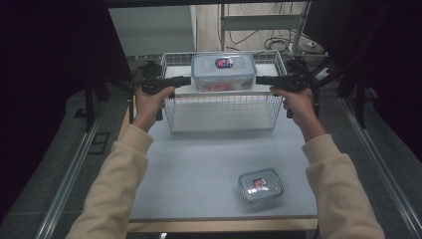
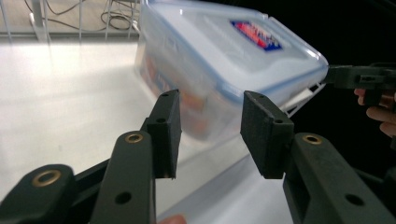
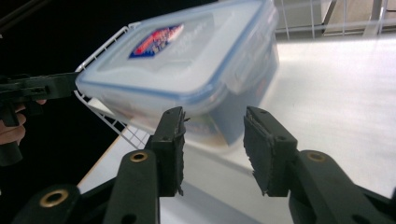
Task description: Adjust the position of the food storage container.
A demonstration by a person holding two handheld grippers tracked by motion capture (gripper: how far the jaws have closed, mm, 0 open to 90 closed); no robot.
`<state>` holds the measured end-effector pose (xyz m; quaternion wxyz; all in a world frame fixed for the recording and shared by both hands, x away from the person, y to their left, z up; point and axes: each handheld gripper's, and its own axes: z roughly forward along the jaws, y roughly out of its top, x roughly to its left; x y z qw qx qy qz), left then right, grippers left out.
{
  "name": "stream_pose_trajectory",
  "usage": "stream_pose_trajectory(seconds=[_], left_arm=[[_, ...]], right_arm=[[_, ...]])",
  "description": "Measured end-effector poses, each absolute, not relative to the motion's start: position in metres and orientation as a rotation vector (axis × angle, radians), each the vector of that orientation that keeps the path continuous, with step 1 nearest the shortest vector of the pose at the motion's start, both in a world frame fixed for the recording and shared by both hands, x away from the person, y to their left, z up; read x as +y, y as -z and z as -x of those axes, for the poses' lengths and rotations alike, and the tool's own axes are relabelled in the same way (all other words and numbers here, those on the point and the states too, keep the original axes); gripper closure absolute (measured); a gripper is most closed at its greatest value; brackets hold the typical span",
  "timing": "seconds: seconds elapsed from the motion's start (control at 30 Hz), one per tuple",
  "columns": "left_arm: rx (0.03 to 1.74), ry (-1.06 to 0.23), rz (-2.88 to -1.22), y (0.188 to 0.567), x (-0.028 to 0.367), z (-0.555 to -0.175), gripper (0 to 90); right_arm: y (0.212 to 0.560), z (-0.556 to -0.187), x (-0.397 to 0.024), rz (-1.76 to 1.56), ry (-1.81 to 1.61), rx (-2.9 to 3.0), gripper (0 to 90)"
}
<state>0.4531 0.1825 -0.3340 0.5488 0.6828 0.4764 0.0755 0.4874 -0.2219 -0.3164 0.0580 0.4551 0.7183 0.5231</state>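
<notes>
A large clear lidded container [image 1: 224,71] with a blue-rimmed lid and a red-and-blue label is at the wire basket [image 1: 221,112], level with its top. My left gripper [image 1: 188,79] points at its left end and my right gripper [image 1: 258,79] at its right end. In the left gripper view the left gripper [image 2: 210,100] has its jaws apart, with the blurred container end [image 2: 219,60] just past the tips. In the right gripper view the right gripper [image 3: 212,116] stands the same way before the container [image 3: 187,60]. No pad visibly presses on it.
A small clear lidded container [image 1: 260,185] lies on the grey table [image 1: 199,159] near its front right. The basket has a white floor [image 2: 60,93]. Dark curtains hang on both sides, and metal rails run along the table's edges.
</notes>
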Motion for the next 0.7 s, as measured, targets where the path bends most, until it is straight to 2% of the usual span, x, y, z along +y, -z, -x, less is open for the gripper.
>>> stream_pose_trajectory(seconds=[0.13, 0.23, 0.27, 0.3, 0.37, 0.43, 0.7], left_arm=[[1.111, -0.159, -1.622, 0.344, 0.183, -0.446, 57.9], [1.09, -0.134, -1.631, 0.352, 0.181, -0.437, 55.2], [1.079, -0.131, -1.635, 0.354, 0.18, -0.434, 55.2], [1.059, -0.14, -1.655, 0.36, 0.178, -0.425, 51.8], [1.053, -0.143, -1.665, 0.363, 0.176, -0.421, 49.7], [1.04, -0.138, -1.678, 0.369, 0.173, -0.412, 43.3], [0.99, -0.13, -1.73, 0.399, 0.163, -0.379, 39.8]], right_arm=[[0.323, -0.483, -0.223, -1.356, -1.589, 2.196, 64.5], [0.331, -0.477, -0.221, -1.306, -1.579, 2.249, 74.1], [0.331, -0.477, -0.221, -1.306, -1.579, 2.249, 74.1], [0.336, -0.476, -0.22, -1.281, -1.586, 2.27, 78.8], [0.338, -0.475, -0.219, -1.273, -1.585, 2.279, 81.0], [0.342, -0.474, -0.218, -1.257, -1.588, 2.291, 84.3], [0.35, -0.469, -0.216, -1.232, -1.615, 2.315, 89.4]])
